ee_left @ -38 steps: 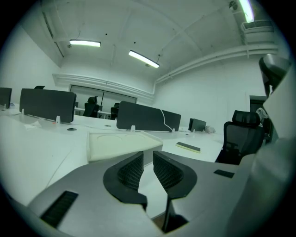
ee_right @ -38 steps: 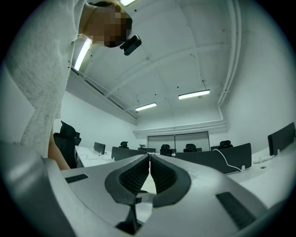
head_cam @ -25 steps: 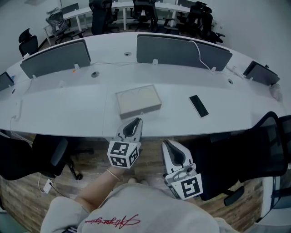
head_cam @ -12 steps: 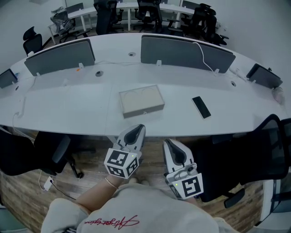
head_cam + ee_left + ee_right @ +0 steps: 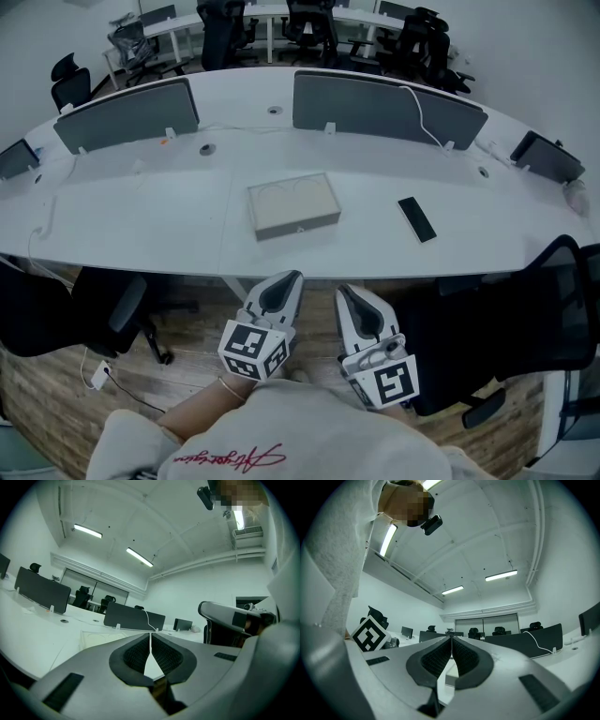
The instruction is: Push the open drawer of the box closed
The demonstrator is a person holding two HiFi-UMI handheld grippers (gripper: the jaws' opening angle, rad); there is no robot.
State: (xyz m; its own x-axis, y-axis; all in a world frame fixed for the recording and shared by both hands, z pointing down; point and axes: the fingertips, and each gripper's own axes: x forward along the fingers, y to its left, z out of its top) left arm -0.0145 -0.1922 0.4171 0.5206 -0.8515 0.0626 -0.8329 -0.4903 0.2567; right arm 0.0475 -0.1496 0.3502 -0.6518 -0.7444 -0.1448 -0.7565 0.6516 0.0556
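- Left tool [image 5: 284,279]: jaws pressed together, pads meeting at the tips, nothing between them.
- Right tool [image 5: 344,293]: the same, jaws together and empty. It sits just beside the left tool, on its right.
- You hold both tools low and close to your body, short of the tabletop [image 5: 141,220] edge. Neither is touching anything. This reads as a parked stance, not a working one.
- The box [image 5: 292,205] lies flat on the tabletop, straight ahead of the left tool and ahead-left of the right tool. It is well apart from both.
- The drawer [image 5: 299,226] front faces back toward the tools, so any push would run straight away from you, along the line the left tool points.
- From the head view that front looks flush with the box body, with no visible overhang. My read is that the drawer is already in or very nearly so, though a small gap cannot be ruled out at this angle.
- If it needs more, jaws kept together suit the job. They give one blunt tip to press on the front, and no grasp is needed.
- The phone [image 5: 416,218] lies ahead-right of the right tool, clear of the push line.
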